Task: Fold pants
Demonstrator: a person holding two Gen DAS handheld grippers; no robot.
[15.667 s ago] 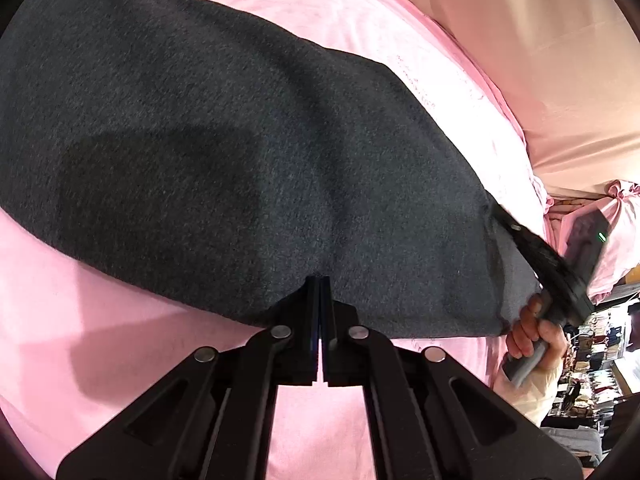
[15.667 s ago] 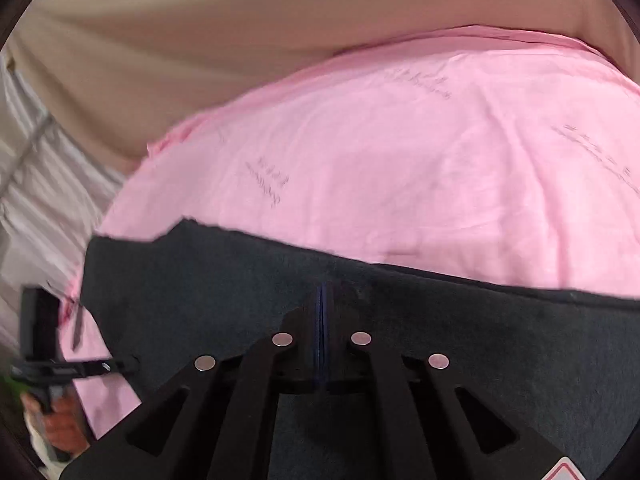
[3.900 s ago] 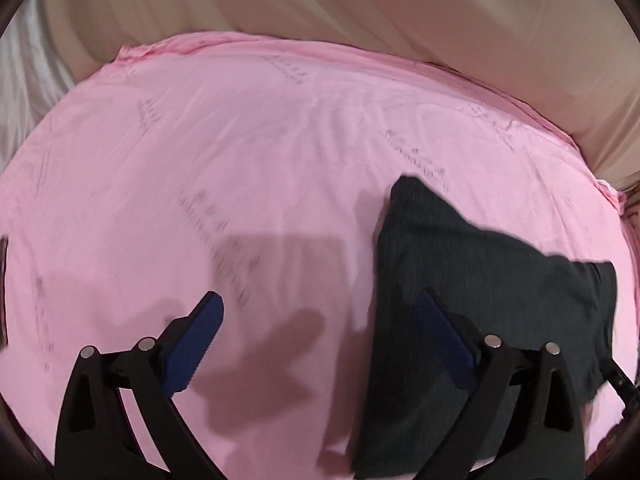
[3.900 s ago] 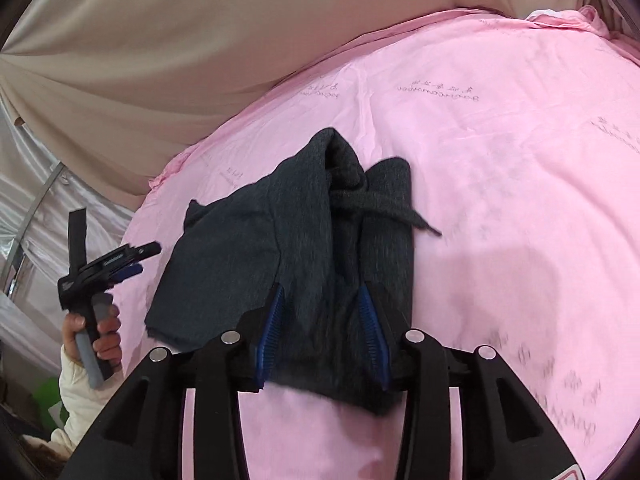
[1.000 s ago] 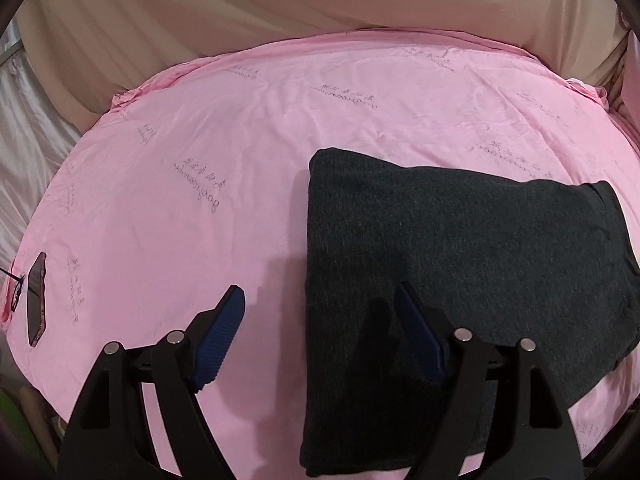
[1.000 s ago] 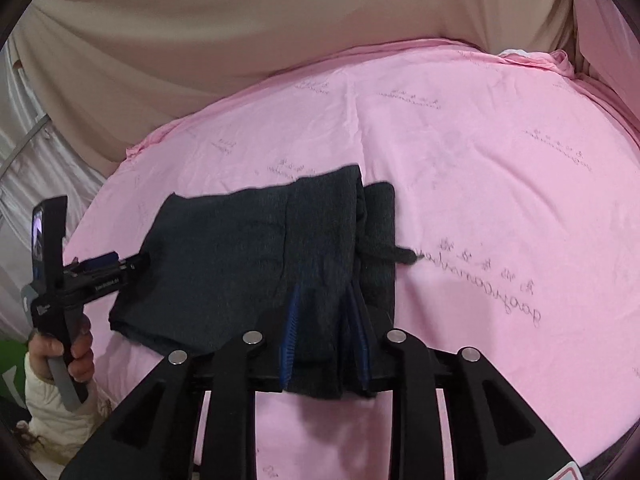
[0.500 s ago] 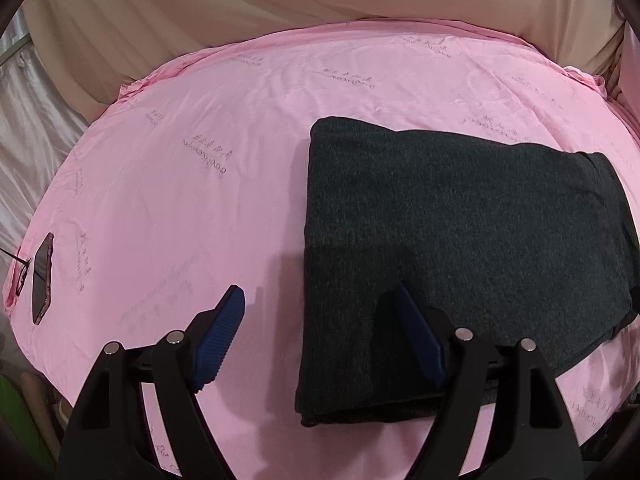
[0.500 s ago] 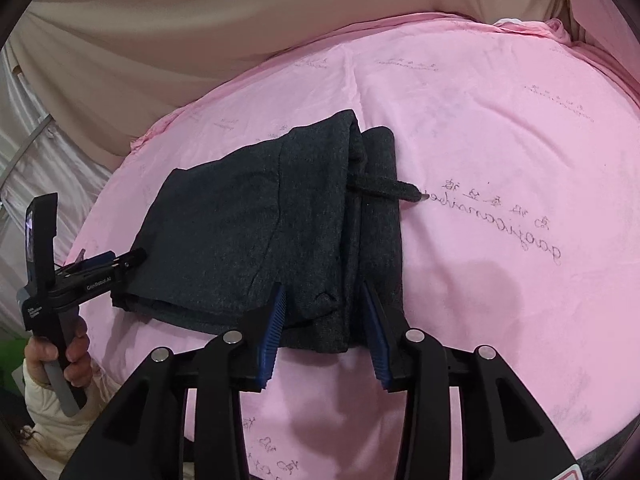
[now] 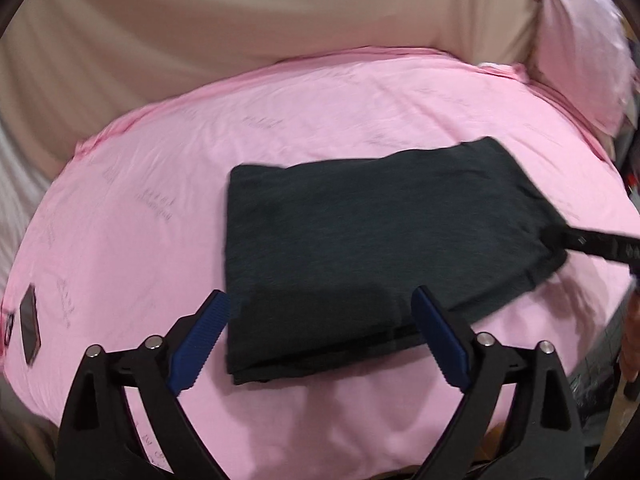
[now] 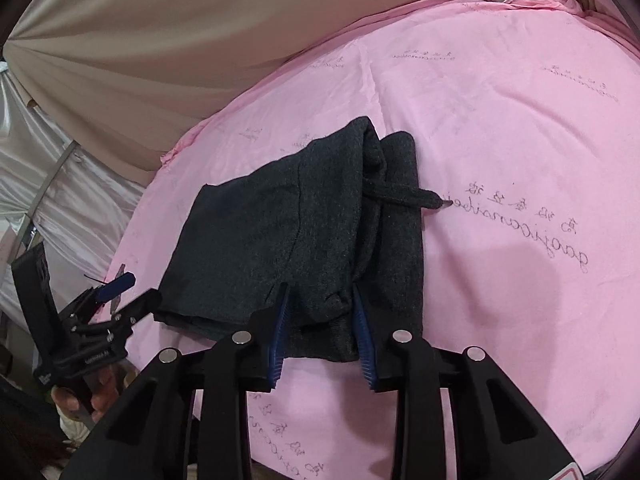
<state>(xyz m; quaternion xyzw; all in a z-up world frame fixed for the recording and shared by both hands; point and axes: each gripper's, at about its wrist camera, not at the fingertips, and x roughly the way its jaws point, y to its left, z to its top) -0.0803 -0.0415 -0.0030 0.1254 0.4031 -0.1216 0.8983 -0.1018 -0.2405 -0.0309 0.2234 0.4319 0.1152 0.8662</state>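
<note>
The dark grey pants [image 9: 360, 248] lie folded into a compact rectangle on the pink sheet [image 9: 140, 240]. My left gripper [image 9: 320, 340] is open and empty, hovering over the near edge of the fold. My right gripper [image 10: 322, 320] is open, its blue pads either side of the waistband end of the pants [image 10: 312, 232] without pinching it. A drawstring [image 10: 404, 196] sticks out to the right onto the sheet. The right gripper's tip shows at the right edge in the left wrist view [image 9: 592, 240]; the left gripper shows in the right wrist view [image 10: 116, 304].
A beige curtain [image 9: 260, 20] hangs behind the bed. A pink pillow [image 9: 580, 40] sits at the far right corner. A small dark flat object [image 9: 30, 320] lies near the sheet's left edge. Room clutter shows past the right edge.
Both grippers have drawn back from the folded pants, which look smaller and farther off. The right gripper's jaws have narrowed a little. The pants stay put.
</note>
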